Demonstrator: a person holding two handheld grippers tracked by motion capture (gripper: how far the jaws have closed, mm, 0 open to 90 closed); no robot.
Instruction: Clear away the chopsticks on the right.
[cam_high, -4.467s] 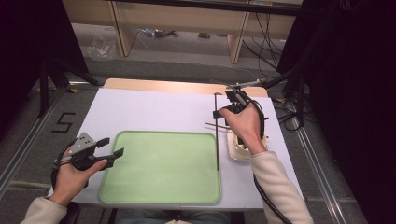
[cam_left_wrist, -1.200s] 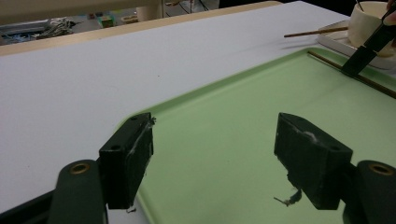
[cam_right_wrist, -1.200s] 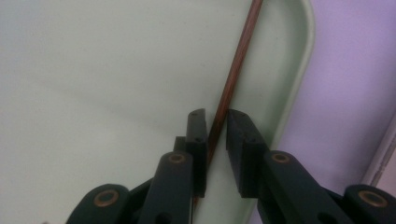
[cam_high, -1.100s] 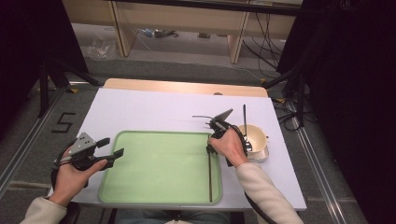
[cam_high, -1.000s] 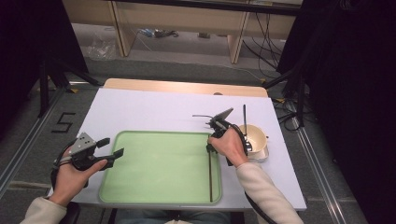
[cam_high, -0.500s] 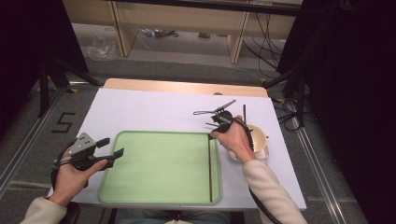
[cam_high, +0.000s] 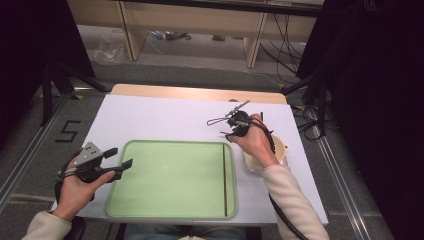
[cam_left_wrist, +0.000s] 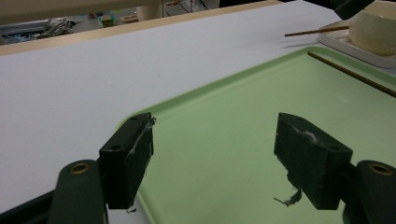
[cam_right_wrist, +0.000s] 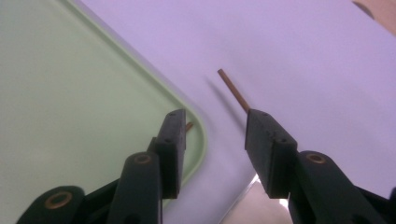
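One thin brown wooden chopstick is already laid inside the flat pale-green plastic tray, close along its 3 o'clock rim and running from 12 to 6 o'clock. The step in hand is judged to be the fetching of its mate. A second thin brown wooden chopstick is seen in the right gripper view, its tip jutting over the white table sheet just off the tray's rounded corner. In the left gripper view it is seen reaching out from beside the cream round bowl, which stands at 3 o'clock of the tray. For this to be done well, the right gripper should be squared across the stick, brought down with one pad on each side, and closed near the middle so that the stick stays level. It should then be laid parallel to the first, just beside it and not crossing it, and the bowl should not be nudged. The right gripper's jaws have just been opening and are now held about half spread, with nothing pinched between them; the second stick is merely seen beyond one pad. The left gripper is held at the tray's 9 o'clock rim with its jaws spread wide over the green floor, gripping and touching nothing.
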